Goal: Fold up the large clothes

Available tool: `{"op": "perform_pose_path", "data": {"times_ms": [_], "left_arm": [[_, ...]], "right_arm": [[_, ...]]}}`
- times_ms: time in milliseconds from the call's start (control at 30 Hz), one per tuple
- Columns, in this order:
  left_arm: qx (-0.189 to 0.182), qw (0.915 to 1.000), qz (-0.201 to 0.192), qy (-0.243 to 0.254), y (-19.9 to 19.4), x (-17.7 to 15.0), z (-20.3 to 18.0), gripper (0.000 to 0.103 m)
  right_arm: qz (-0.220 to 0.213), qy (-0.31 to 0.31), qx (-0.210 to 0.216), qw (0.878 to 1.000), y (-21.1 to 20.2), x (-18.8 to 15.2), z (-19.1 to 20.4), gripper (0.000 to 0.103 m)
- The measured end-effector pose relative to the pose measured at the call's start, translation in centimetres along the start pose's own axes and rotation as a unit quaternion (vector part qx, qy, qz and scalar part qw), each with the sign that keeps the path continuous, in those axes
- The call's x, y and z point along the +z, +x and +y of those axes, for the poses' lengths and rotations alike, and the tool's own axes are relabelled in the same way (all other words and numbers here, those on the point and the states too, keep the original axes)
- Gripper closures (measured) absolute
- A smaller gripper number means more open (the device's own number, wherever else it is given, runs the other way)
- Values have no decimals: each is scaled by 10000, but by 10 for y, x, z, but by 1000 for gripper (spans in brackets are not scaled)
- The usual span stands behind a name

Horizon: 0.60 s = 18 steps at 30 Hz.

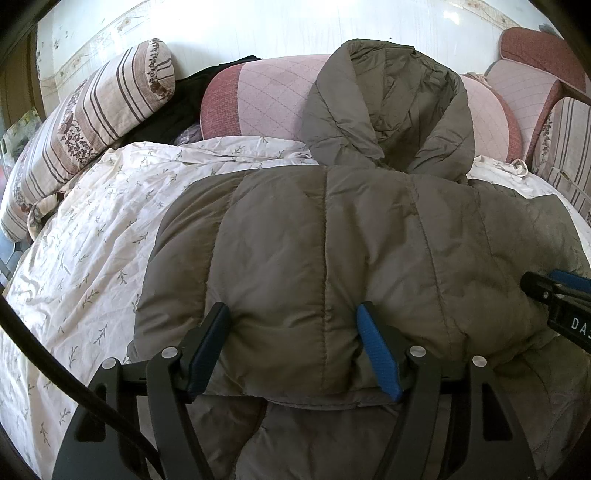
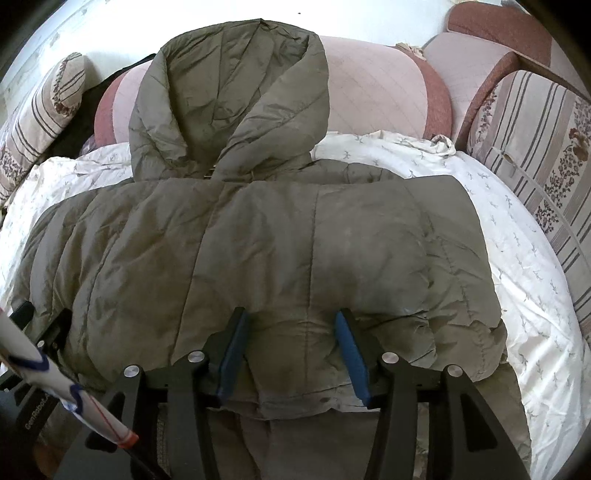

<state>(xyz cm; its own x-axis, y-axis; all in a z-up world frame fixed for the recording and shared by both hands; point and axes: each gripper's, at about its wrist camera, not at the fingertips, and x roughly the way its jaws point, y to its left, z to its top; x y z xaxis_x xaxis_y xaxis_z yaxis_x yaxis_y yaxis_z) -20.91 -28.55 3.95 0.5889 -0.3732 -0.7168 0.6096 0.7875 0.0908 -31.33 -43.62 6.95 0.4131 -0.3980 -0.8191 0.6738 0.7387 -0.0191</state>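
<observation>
One olive-grey quilted puffer jacket with hood (image 1: 332, 236) lying folded on a crinkled white leaf-print bedsheet (image 1: 92, 236), left gripper (image 1: 295, 347) and right gripper (image 2: 291, 350) each wide-spread, blue pads pressing puffy hem fabric bunched between, two striped floral cushions (image 1: 92, 122) flanking a pink quilted sofa back (image 1: 269, 99)

1. A bed covered with a creased white sheet printed with small grey-green sprigs (image 1: 85, 236) fills the foreground.
2. At its head lies a long bolster cushion in quilted pale pink with dark red ends (image 1: 266, 99).
3. On the left leans a striped beige pillow with brown floral bands (image 1: 96, 110), with dark black fabric (image 1: 177, 107) bunched between it and the bolster.
4. On the right stands a wooden-framed chair with a pink and red padded back (image 2: 491, 40) and a striped floral cushion (image 2: 539, 147).
5. Behind, a glossy white wall with a faint floral border (image 1: 229, 29) reflects bright daylight.
</observation>
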Motion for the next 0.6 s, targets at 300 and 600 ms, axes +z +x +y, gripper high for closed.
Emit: {"op": "perform_pose_path", "data": {"times_ms": [300, 600], "left_arm": [[15, 10000, 15, -12, 0, 0, 1, 29], [-74, 9999, 55, -102, -15, 3, 9, 29]], "right_arm": [[-12, -100, -76, 9999, 0, -1, 2, 46], [-116, -252, -287, 9992, -32, -15, 3, 41]]}}
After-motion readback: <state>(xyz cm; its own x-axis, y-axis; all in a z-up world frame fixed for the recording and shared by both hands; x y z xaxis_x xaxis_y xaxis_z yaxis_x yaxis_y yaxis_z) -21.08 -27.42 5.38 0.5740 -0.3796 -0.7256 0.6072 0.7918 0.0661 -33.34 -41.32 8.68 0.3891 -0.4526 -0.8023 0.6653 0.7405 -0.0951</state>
